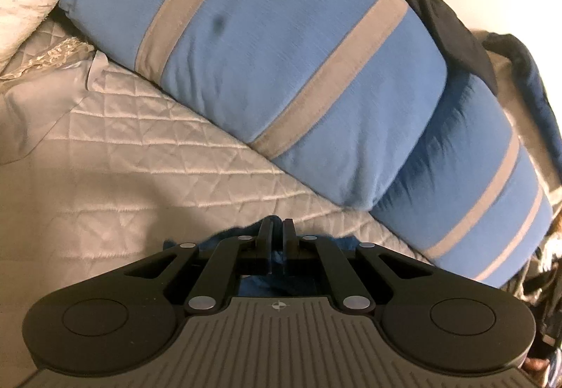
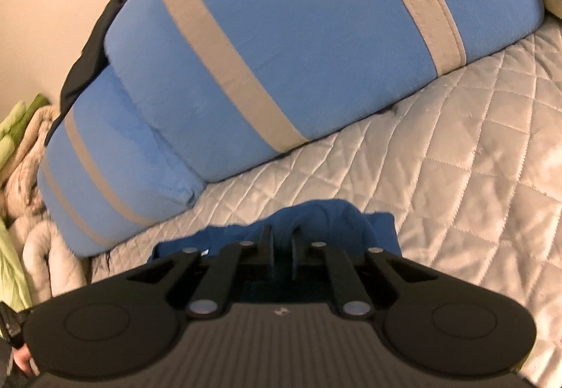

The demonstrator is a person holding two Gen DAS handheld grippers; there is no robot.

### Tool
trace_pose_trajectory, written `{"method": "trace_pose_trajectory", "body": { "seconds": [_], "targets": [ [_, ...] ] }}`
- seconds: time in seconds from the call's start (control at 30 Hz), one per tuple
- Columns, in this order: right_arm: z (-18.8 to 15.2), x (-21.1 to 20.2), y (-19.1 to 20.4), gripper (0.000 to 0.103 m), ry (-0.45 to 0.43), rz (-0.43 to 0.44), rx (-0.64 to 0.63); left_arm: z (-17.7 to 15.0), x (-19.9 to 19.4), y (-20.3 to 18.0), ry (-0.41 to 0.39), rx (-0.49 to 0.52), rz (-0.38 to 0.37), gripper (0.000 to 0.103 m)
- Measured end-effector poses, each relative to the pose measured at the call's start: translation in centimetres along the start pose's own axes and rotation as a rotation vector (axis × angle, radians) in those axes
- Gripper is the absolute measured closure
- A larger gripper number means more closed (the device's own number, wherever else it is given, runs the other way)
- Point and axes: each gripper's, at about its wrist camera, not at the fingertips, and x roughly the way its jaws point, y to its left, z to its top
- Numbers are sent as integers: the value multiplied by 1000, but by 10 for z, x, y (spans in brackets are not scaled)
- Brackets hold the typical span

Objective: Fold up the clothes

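Observation:
A dark blue garment (image 2: 326,219) bunches over the quilted bedspread just ahead of my right gripper (image 2: 282,237), whose fingers are shut on a fold of it. In the left wrist view only a small patch of the same dark blue garment (image 1: 270,282) shows under and between the fingers, with my left gripper (image 1: 278,226) shut on it. Most of the cloth is hidden below both gripper bodies.
Two light blue cushions with grey stripes (image 1: 281,54) (image 2: 298,37) lean along the far side of the cream quilted bedspread (image 1: 123,159) (image 2: 456,159). A dark garment (image 1: 449,22) lies behind them. Green and beige blankets (image 2: 21,142) pile at the left of the right view.

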Motion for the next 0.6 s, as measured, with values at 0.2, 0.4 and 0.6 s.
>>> {"method": "trace_pose_trajectory", "body": {
  "seconds": [0.2, 0.4, 0.6],
  "targets": [
    [11, 23, 1, 94, -22, -26, 20, 8, 23, 8, -37, -44, 25, 97],
    [19, 40, 4, 59, -95, -89, 39, 17, 28, 21, -86, -149, 39, 75],
    [20, 31, 15, 21, -122, -127, -53, 14, 13, 16, -74, -32, 111, 59]
  ]
}}
